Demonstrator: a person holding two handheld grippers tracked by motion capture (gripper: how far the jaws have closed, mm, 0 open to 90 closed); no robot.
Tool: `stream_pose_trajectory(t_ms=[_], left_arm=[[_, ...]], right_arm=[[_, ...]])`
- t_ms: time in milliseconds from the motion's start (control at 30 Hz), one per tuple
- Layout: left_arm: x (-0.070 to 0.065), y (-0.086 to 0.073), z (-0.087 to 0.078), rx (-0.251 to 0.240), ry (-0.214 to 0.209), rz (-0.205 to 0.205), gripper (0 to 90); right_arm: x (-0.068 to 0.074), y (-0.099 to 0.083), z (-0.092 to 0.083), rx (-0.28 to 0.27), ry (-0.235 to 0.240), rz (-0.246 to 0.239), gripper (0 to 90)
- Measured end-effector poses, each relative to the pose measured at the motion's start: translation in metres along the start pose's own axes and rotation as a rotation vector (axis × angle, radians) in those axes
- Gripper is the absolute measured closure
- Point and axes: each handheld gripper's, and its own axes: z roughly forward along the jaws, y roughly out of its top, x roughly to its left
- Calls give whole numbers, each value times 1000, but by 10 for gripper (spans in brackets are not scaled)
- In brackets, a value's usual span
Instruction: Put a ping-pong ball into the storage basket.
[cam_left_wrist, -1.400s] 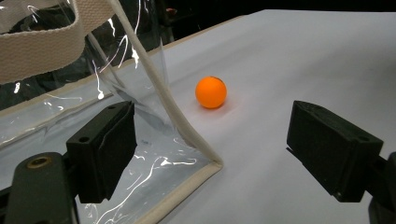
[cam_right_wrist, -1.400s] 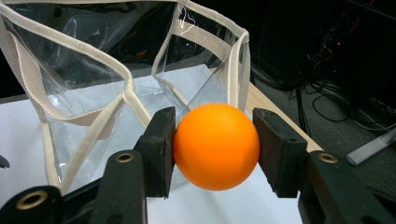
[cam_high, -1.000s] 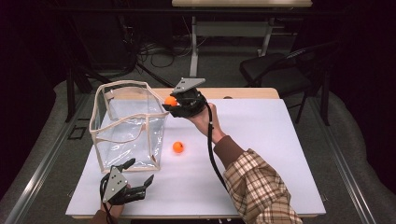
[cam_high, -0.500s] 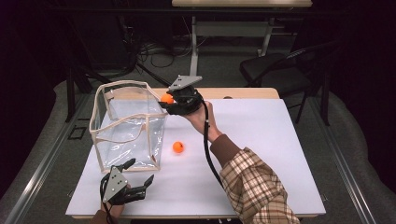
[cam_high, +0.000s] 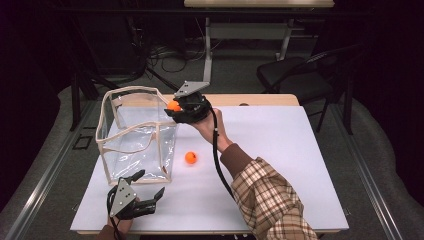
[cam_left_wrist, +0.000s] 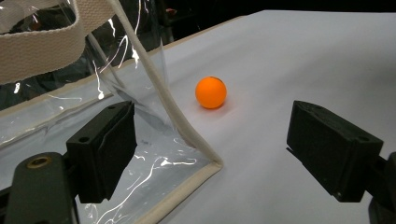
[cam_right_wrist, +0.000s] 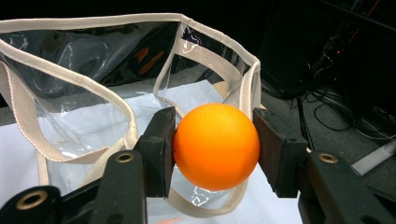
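The right tongs (cam_high: 172, 108) are clamped on an orange ball (cam_right_wrist: 216, 146), one pad pressed against each side of it, and hold it in the air at the upper right rim of a clear plastic bag (cam_high: 137, 142) with cream fabric edging and straps. The bag stands open on the white counter (cam_high: 280, 150). A second orange ball (cam_high: 190, 158) lies on the counter just beside the bag's right wall. The left tongs (cam_high: 150, 192) rest low at the near edge of the counter with their jaws spread wide, nothing between them, pointing at the bag's near corner.
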Motion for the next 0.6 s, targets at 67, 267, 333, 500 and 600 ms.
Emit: stream_pose_trajectory(t_ms=[67, 267, 333, 500, 600], left_arm=[[0, 0, 0, 2, -1, 0, 158], [0, 0, 0, 0, 2, -2, 158], [0, 0, 0, 0, 0, -1, 158], [0, 0, 0, 0, 0, -3, 158], [0, 0, 0, 3, -2, 0, 158]], right_arm=[[1, 1, 1, -3, 1, 5, 510], [1, 5, 2, -8, -1, 0, 510], [2, 5, 4, -4, -1, 0, 510], [3, 5, 7, -1, 2, 2, 510], [3, 5, 9, 3, 5, 4, 510]])
